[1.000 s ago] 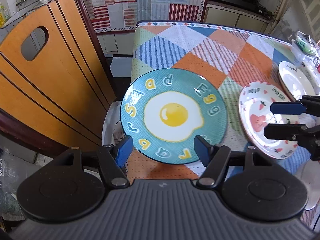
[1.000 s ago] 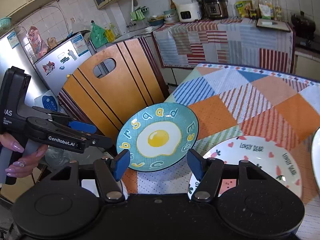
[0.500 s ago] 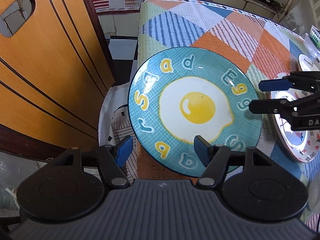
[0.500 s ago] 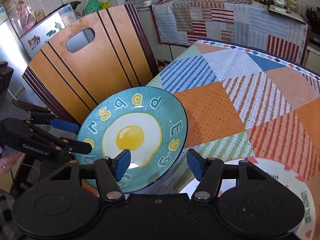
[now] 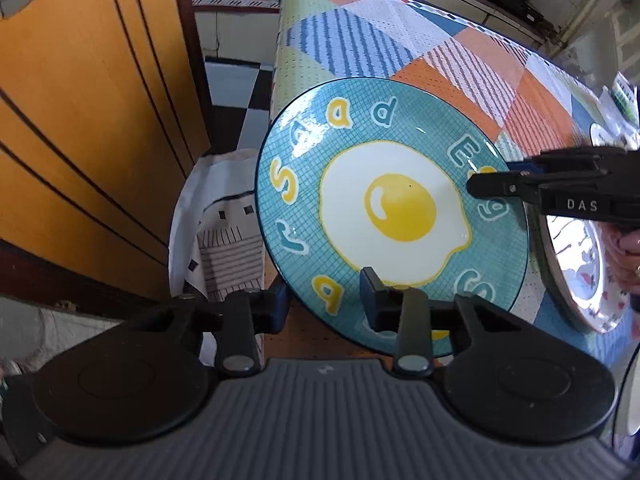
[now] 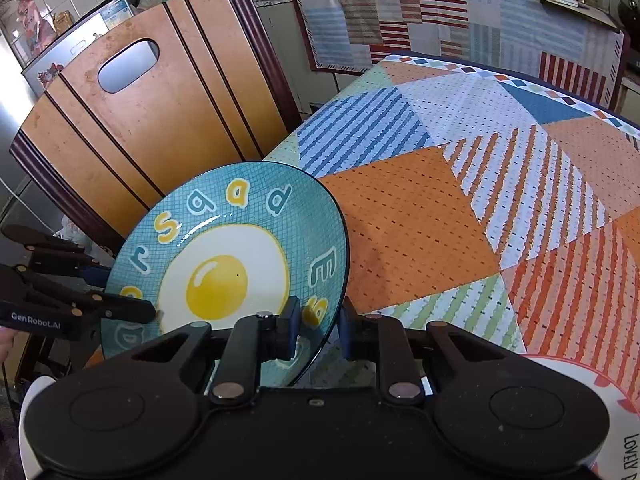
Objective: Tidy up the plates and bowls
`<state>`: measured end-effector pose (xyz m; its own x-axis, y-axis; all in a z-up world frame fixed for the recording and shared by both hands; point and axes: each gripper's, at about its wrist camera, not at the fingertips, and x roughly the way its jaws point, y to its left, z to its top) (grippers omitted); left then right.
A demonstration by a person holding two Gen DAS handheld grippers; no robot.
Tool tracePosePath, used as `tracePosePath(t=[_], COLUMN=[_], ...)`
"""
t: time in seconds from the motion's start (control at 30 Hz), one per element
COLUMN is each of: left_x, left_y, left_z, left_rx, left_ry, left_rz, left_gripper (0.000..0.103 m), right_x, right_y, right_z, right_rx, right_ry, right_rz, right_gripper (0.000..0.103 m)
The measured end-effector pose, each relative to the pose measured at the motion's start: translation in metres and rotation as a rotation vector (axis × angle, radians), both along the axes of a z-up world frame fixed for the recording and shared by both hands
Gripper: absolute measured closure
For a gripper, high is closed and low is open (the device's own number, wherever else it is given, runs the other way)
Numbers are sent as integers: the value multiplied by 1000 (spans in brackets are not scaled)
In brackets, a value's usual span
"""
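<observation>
A teal plate with a fried-egg picture (image 5: 400, 216) sits at the table's near left corner, partly over the edge. It also shows in the right wrist view (image 6: 224, 264). My left gripper (image 5: 324, 304) is shut on the plate's near rim, one finger above and one below. My right gripper (image 6: 318, 330) is shut on the opposite rim, and shows in the left wrist view (image 5: 492, 178). A white plate with strawberry print (image 5: 576, 272) lies to the right; its edge shows in the right wrist view (image 6: 600, 408).
A wooden chair back (image 6: 152, 112) stands close to the table's left edge. The patchwork tablecloth (image 6: 480, 184) covers the table. Another white plate (image 5: 604, 136) and a green object lie at the far right. A counter with appliances is behind.
Both grippers have closed in on the teal plate from opposite sides and shut on its rim. The plate now appears tilted up from the table.
</observation>
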<state>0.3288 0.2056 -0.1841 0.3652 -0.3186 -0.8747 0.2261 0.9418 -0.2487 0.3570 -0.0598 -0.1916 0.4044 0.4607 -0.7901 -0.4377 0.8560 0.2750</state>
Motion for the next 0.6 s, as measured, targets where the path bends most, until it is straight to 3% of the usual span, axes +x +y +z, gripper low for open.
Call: tracePosePath(t=[0.07,0.23,0.33,0.43,0.6], left_x=[0,-7,-2,5,-1], left_y=[0,-2,-6,-5,-15], left_z=[0,-1,2,6,19], left_rx=[0,5,20,-23,-24], left_ry=[-4,-34,7,65,48], left_rz=[4,32,29,48,50], left_gripper=[70,70,70,70,70], right_x=[4,6,6,8,10], right_y=[-3,-5,-7,-16,-27], right_z=[-3,-4,-5,-2,5], right_rx=[36,53,66,110,134], right_ry=[35,27,39,46,56], right_rz=[-10,-4,-30,-62,-74], right_gripper=[79,79,81,85,86])
